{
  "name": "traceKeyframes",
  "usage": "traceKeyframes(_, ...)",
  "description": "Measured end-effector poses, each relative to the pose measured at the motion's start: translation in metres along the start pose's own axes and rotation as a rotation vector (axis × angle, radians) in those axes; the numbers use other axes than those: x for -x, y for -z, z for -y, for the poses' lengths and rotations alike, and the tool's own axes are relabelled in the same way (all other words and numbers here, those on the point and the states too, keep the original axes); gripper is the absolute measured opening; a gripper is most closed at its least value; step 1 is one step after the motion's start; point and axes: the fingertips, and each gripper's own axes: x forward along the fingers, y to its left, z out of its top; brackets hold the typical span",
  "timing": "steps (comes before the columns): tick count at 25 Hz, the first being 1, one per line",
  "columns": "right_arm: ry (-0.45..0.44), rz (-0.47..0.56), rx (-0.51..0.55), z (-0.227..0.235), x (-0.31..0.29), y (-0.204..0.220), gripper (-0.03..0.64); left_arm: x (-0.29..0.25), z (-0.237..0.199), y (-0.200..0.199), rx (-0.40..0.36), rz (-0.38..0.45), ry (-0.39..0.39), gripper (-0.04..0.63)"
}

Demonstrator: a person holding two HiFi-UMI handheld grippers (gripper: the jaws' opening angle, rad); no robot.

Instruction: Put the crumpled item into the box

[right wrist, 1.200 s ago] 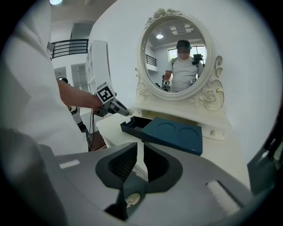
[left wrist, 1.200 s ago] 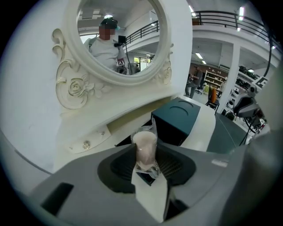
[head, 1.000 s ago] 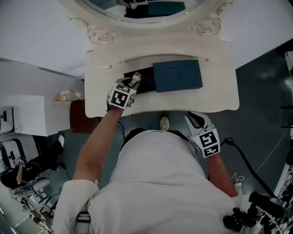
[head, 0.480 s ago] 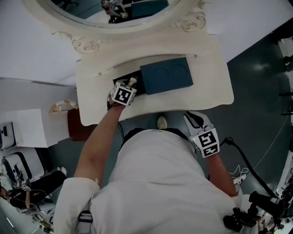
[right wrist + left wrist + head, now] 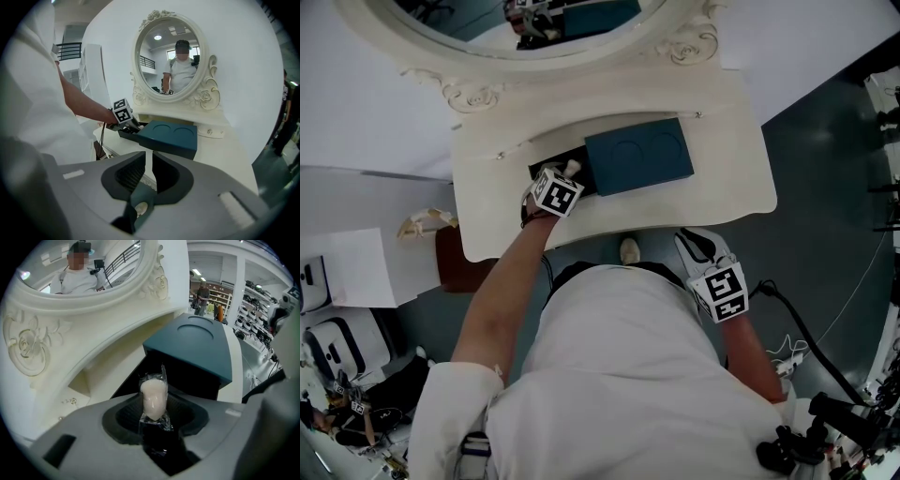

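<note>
Plastic round the crumpled item (image 5: 153, 397) is pinched by the left gripper (image 5: 157, 420), its jaws just eased wider, over the open box (image 5: 546, 165). Most of the box is covered by the teal lid (image 5: 637, 155) at 3 o'clock. At 5 o'clock, off the dressing table (image 5: 727, 192), the right gripper (image 5: 149, 173) is held empty, jaws a slit apart.

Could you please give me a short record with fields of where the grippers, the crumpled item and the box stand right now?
surface: white vanity table
box: teal box, dark open end on its left in the head view
item: crumpled item, pale, in clear wrap
left: left gripper holds the item over the open end; its jaws have just been opening
right: right gripper back from the table, jaws a narrow gap apart, nothing between
</note>
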Motion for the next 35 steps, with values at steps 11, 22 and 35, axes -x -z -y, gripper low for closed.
traceKeyframes(11,-0.005,-0.012,0.000,-0.006,-0.008,-0.008,0.049,0.012,0.006,-0.005,0.004,0.046,0.060,0.235)
traceKeyframes(22,0.042,0.009,0.037,-0.067,-0.009,-0.016,0.044,0.092,0.006,0.007,0.018,0.223,0.097,0.230)
traceKeyframes(35,0.080,0.029,0.063,-0.176,-0.010,-0.020,0.002,0.214,0.008,0.091,0.103,0.412,0.167,0.011)
